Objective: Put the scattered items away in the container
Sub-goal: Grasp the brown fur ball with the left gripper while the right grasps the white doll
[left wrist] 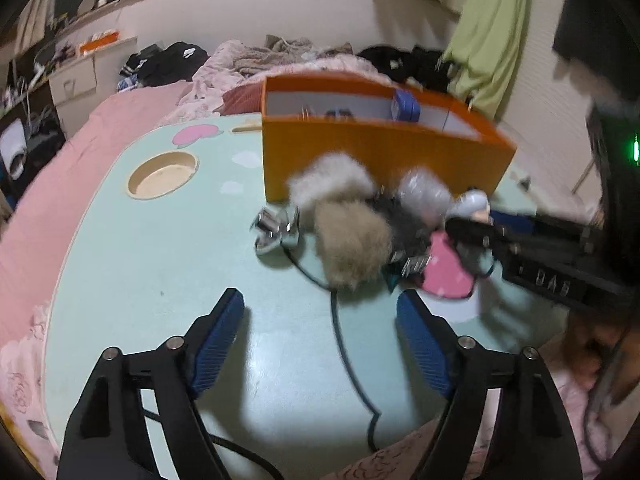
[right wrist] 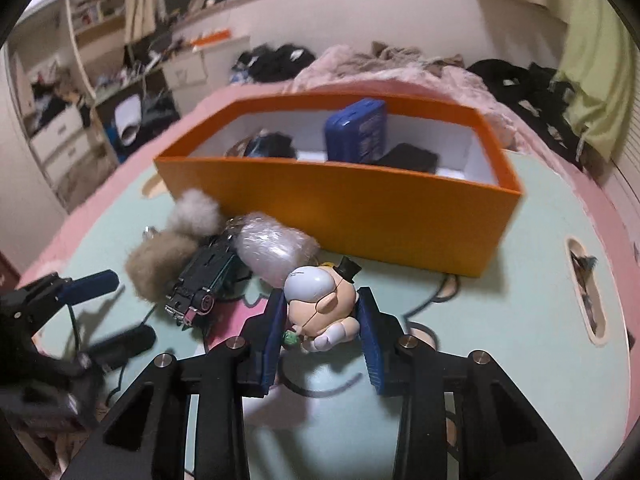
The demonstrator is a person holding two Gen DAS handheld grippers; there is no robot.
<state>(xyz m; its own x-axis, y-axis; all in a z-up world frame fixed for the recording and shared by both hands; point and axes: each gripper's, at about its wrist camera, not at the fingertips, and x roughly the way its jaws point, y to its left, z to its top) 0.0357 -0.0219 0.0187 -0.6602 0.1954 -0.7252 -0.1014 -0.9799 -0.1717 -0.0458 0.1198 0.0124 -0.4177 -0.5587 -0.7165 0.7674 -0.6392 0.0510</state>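
An orange box (left wrist: 360, 148) (right wrist: 352, 204) stands on the mint table and holds a blue case (right wrist: 356, 132) and dark items. In front of it lie a tan pompom (left wrist: 352, 244) (right wrist: 160, 260), a white pompom (left wrist: 328, 180) (right wrist: 194, 208), a wrapped clear bundle (right wrist: 272, 248), a dark toy car (right wrist: 204, 276) and metal clips (left wrist: 276, 228). My left gripper (left wrist: 320, 328) is open and empty just short of the pile. My right gripper (right wrist: 322, 320) is shut on a small figurine (right wrist: 320, 300) with a white head and black top hat.
A black cable (left wrist: 344, 344) runs across the table from the clips toward me. The table has a round recess (left wrist: 162, 174) and a slot (right wrist: 584, 288). A pink bed with clothes lies behind. The right gripper's body (left wrist: 540, 256) reaches in from the right.
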